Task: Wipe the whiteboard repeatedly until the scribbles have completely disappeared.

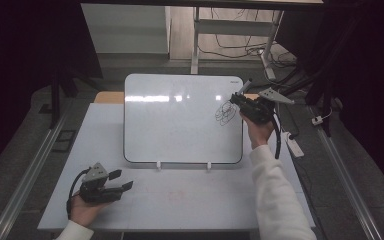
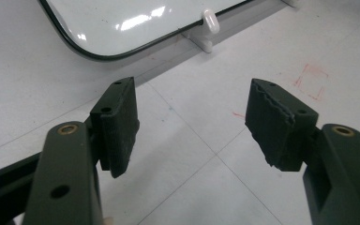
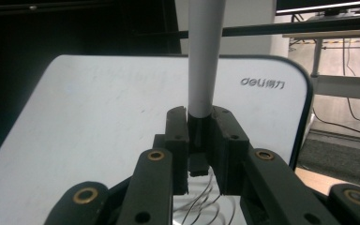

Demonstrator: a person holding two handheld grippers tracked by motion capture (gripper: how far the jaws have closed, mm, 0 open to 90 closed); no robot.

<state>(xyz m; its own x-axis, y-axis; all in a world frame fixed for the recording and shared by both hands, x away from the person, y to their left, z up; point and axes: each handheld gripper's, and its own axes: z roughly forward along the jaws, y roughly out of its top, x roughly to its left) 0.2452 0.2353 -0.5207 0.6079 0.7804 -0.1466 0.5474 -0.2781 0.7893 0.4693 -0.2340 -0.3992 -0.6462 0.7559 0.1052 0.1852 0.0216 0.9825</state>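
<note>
- my left gripper [image 1: 122, 181] rests low on the flat white table [image 1: 180, 200], near my side. its jaws are spread wide and nothing is between them.
- the glossy white drawing board with a thin dark rim [image 1: 180, 120] leans up past it, on two small white feet [image 2: 209, 23].
- my right gripper [image 1: 236, 100] is up by the board's right edge. its jaws are pressed tight on the thin white marker pen with a dark tip end [image 3: 205, 61].
- black loopy scribbles [image 1: 225, 113] sit on the board just beside that gripper.
- i think the pen could slip or tilt if i push too hard, because only a short bit is pinched.
- the board could slide back or tip, since nothing holds it.
- there are no boxes or bowls here, so nothing is kept inside anything.
</note>
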